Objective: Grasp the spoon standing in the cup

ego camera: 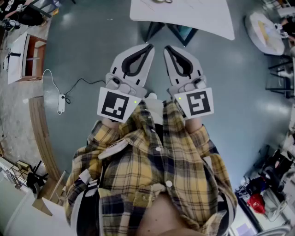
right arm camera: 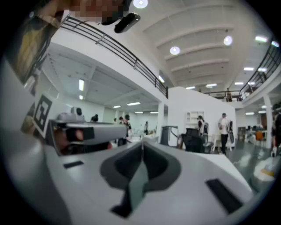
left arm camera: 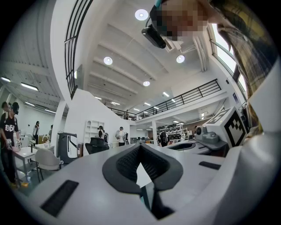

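Both grippers are held level at chest height, side by side over the grey floor, in front of a yellow plaid shirt. In the head view, my left gripper (ego camera: pixel 150 46) and my right gripper (ego camera: pixel 167 47) point toward a white table (ego camera: pixel 193 18). Each has its jaws closed tip to tip with nothing between them. The left gripper view shows my left gripper (left arm camera: pixel 140 145) shut and empty. The right gripper view shows my right gripper (right arm camera: pixel 142 143) the same. A small round thing (ego camera: pixel 161 1) sits on the table, cut by the frame's top edge. No spoon shows in any view.
Dark table legs (ego camera: pixel 179 33) stand just beyond the jaw tips. A power strip with its cable (ego camera: pixel 61 102) lies on the floor at left, near a wooden shelf (ego camera: pixel 32 57). A round white table (ego camera: pixel 265 32) stands at right. People (right arm camera: pixel 224 127) stand far off in the hall.
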The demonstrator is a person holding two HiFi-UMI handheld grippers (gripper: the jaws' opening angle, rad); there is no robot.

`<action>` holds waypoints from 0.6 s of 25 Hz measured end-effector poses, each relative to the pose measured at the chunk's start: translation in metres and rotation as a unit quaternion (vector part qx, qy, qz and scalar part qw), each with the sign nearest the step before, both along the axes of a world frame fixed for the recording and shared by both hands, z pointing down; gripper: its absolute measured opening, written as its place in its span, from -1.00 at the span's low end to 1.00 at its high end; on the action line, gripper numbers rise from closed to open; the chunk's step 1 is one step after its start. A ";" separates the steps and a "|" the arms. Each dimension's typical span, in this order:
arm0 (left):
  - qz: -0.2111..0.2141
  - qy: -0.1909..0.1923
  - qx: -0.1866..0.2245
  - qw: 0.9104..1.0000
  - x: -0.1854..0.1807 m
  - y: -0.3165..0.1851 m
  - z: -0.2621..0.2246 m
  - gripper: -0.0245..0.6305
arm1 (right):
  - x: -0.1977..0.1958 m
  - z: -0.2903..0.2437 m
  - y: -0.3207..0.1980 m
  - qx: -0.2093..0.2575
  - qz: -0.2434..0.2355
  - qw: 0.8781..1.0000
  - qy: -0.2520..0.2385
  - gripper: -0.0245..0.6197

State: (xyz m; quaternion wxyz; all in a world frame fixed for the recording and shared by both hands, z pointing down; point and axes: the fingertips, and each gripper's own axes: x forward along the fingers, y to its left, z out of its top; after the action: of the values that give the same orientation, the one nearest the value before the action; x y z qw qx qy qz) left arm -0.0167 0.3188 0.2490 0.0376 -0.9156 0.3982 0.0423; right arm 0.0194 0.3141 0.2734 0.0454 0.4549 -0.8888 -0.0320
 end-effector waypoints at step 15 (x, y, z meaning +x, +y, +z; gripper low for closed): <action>-0.014 0.003 0.002 1.000 0.022 0.005 0.002 -0.88 | 0.023 -0.001 0.007 0.005 -0.010 1.000 -0.019 -0.81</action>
State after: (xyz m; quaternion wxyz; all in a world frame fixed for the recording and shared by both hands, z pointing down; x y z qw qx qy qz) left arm 0.0057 0.3241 0.2505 0.0384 -0.9099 0.4106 0.0450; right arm 0.0420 0.3212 0.2728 0.0259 0.4468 -0.8938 -0.0281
